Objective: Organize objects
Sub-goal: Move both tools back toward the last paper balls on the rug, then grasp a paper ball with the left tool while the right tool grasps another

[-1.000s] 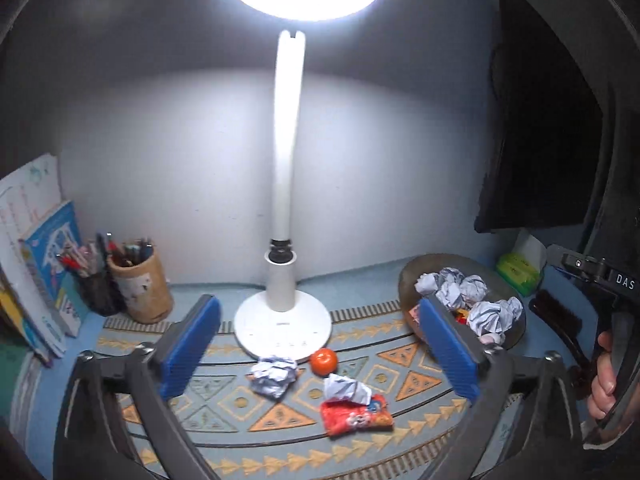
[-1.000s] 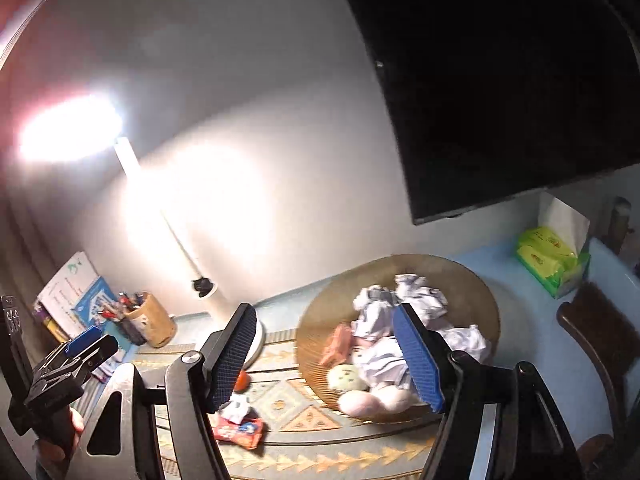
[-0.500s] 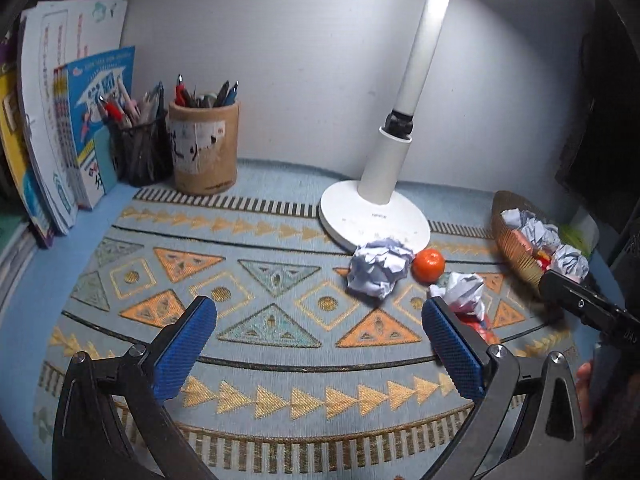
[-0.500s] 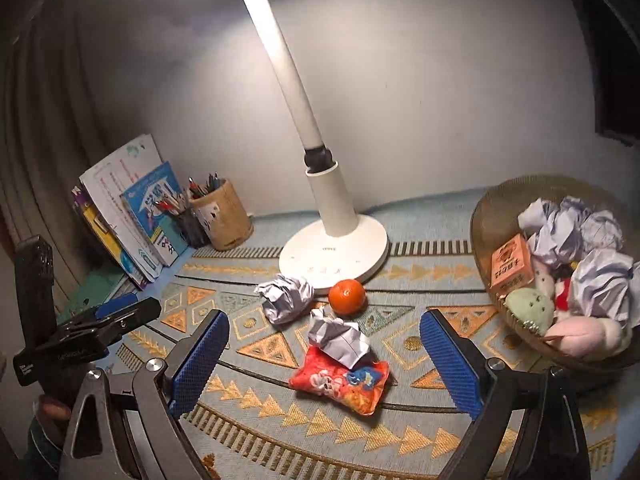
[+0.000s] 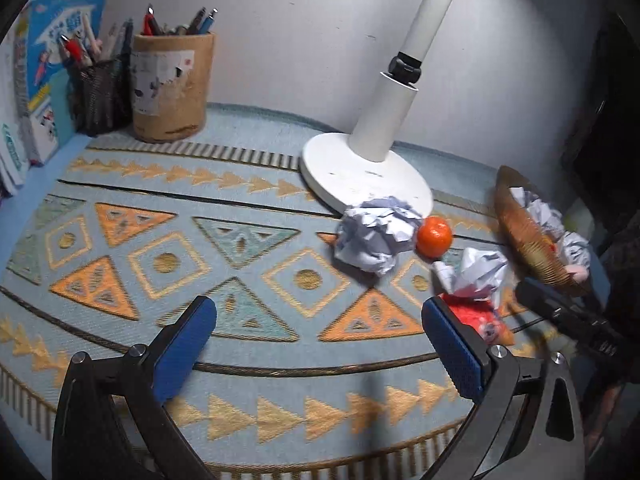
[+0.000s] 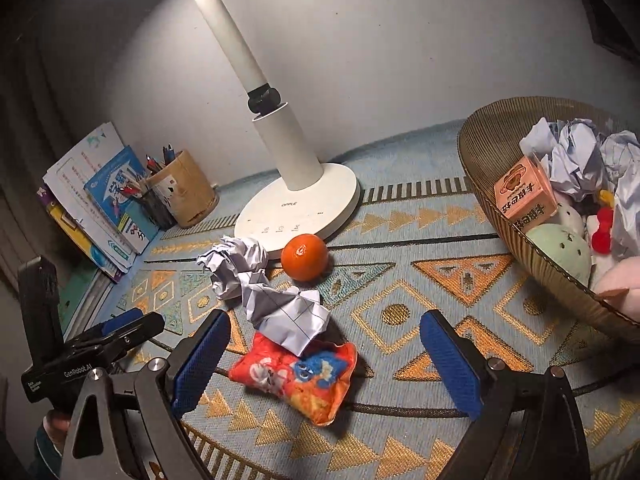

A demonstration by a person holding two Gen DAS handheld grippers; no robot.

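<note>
On the patterned mat lie a crumpled paper ball (image 5: 376, 236) (image 6: 234, 264), an orange (image 5: 434, 237) (image 6: 304, 257), a second crumpled paper (image 6: 286, 316) (image 5: 478, 274) resting on a red snack packet (image 6: 298, 376) (image 5: 478, 320). A woven basket (image 6: 532, 256) (image 5: 528, 240) at the right holds several paper balls, a pink box and soft toys. My left gripper (image 5: 320, 344) is open and empty, low over the mat, left of the paper ball. My right gripper (image 6: 326, 360) is open and empty, its jaws either side of the snack packet, just above it.
A white desk lamp (image 6: 298, 204) (image 5: 366, 176) stands behind the objects. A tan pen pot (image 5: 170, 84) (image 6: 186, 194), a black mesh pen holder (image 5: 100, 96) and books (image 6: 104, 208) stand at the back left. A dark monitor (image 5: 600, 112) is at the right.
Both grippers have dropped and moved closer to the mat. The right gripper now frames the snack packet; the left has come nearer the paper ball.
</note>
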